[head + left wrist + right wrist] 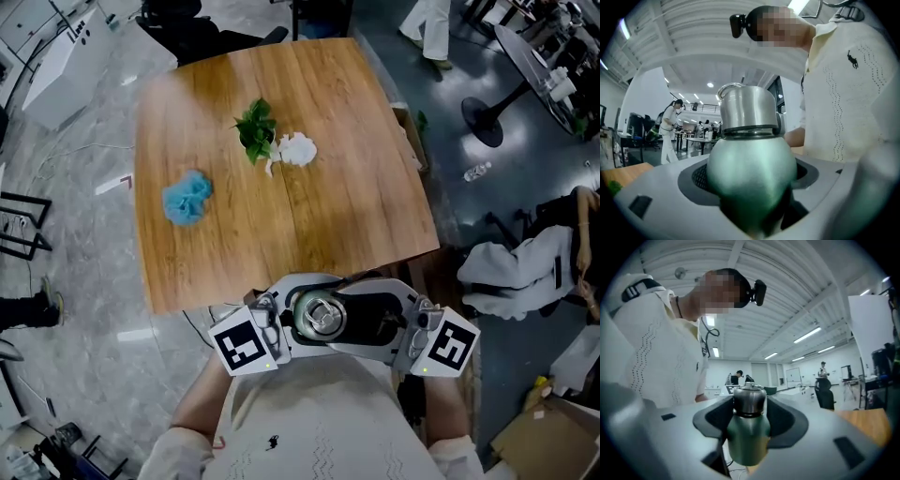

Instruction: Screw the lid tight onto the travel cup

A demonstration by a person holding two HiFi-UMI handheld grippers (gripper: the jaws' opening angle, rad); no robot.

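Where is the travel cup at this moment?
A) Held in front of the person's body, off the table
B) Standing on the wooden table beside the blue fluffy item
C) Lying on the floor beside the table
A: the head view shows the travel cup below the table edge, and the left hand-held gripper has its jaws on the cup's green body.

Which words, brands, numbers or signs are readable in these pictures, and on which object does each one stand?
No word or number is readable anywhere.
Shirt emblem: a small dark stitched figure, with no lettering.
Left marker cube and right marker cube: black-and-white square patterns, not text.
Travel cup and lid: no print visible.
Wall board: too small and blurred to read.
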